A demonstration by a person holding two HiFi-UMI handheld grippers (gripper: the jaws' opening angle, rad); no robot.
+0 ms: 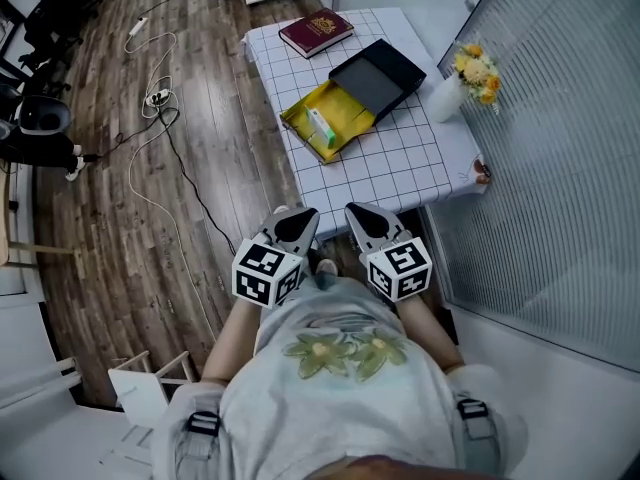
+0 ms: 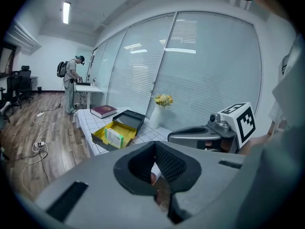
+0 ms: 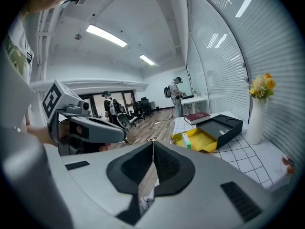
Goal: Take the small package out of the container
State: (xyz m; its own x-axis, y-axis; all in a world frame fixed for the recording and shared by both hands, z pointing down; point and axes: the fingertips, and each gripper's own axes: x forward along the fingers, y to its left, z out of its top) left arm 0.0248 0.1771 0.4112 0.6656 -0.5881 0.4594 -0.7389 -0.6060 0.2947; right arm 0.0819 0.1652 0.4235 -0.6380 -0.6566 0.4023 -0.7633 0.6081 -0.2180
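Head view: A table (image 1: 400, 168) with a checked cloth carries a red book (image 1: 316, 31), a vase (image 1: 447, 96) of flowers and the open container (image 1: 345, 100), which has a yellow section and a black section. The small package (image 1: 322, 126), white and green, lies inside the yellow section. The left gripper (image 1: 296, 220) and the right gripper (image 1: 364, 218) are side by side in front of the person's torso, short of the table's near edge and well apart from the container.

Left gripper view: The left gripper (image 2: 155, 145) has its jaws closed tip to tip, with nothing between them. The container (image 2: 125, 124) stands well ahead, with the package (image 2: 114, 137) in its yellow section.

Right gripper view: The right gripper (image 3: 153, 143) has its jaws closed together and empty. The container (image 3: 212, 133) is ahead to the right, and the package (image 3: 187, 140) stands at the near end of the yellow section.
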